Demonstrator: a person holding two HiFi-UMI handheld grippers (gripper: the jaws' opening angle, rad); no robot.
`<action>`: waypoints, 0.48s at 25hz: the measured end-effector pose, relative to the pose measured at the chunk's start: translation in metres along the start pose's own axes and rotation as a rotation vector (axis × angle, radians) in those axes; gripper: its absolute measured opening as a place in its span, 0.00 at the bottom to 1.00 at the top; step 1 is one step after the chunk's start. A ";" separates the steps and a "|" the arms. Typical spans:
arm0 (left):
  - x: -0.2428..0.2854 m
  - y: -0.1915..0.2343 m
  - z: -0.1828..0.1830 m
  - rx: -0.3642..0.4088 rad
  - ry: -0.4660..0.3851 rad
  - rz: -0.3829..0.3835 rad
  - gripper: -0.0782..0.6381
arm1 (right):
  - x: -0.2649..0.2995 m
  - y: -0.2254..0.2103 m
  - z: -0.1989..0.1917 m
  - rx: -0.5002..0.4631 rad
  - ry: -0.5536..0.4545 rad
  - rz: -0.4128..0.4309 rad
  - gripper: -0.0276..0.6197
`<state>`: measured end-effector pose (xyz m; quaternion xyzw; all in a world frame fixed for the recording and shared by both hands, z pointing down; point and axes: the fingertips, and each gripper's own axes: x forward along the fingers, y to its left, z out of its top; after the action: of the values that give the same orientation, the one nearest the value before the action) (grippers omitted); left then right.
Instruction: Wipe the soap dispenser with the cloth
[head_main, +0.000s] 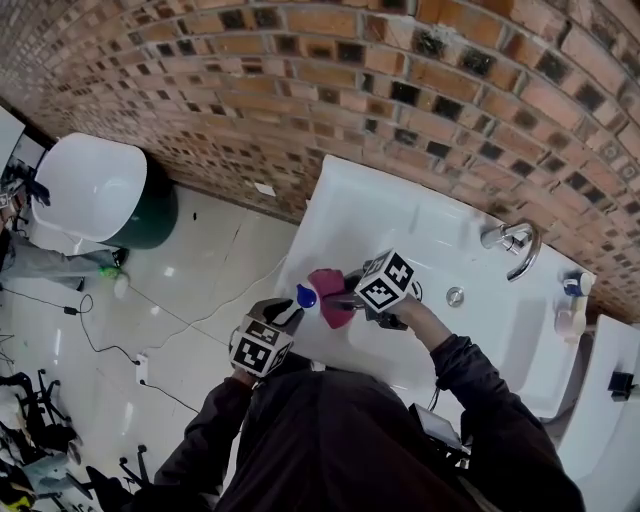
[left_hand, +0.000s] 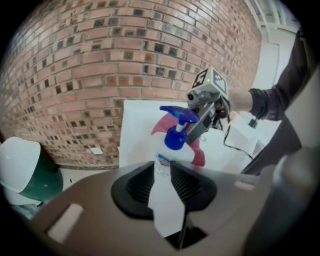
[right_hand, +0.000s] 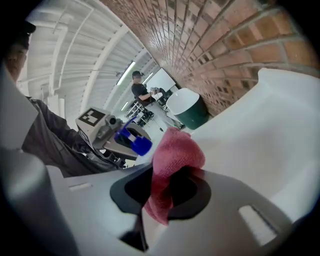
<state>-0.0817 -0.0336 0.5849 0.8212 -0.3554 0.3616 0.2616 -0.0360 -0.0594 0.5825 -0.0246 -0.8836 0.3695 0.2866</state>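
background: brick wall (head_main: 300, 100) behind a white sink (head_main: 400, 215), with a tap (head_main: 515, 248) at its right end.
soap dispenser (left_hand: 172, 145): white bottle with a blue pump, upright over the sink's near left corner.
left gripper (left_hand: 162, 172): jaws pressed on the bottle's lower body.
right gripper (right_hand: 167, 187): jaws clamped on a pink cloth (right_hand: 175, 155).
cloth: bunched just beside the pump; whether they touch is unclear.

Upright white plastic soap dispenser (left_hand: 172, 156) with blue pump head; crumpled pink terry cloth (right_hand: 176, 152) bunched just behind it.
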 end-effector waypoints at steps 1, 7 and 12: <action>0.000 -0.001 0.001 0.005 0.001 -0.003 0.25 | 0.004 -0.005 -0.006 0.009 0.017 -0.016 0.14; 0.001 0.000 -0.001 0.001 0.010 -0.020 0.23 | 0.033 -0.033 -0.042 -0.033 0.157 -0.185 0.14; -0.006 -0.004 -0.001 -0.026 -0.003 -0.039 0.28 | 0.030 -0.030 -0.040 -0.142 0.160 -0.276 0.14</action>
<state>-0.0820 -0.0283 0.5803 0.8250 -0.3445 0.3507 0.2786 -0.0346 -0.0481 0.6397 0.0474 -0.8769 0.2603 0.4014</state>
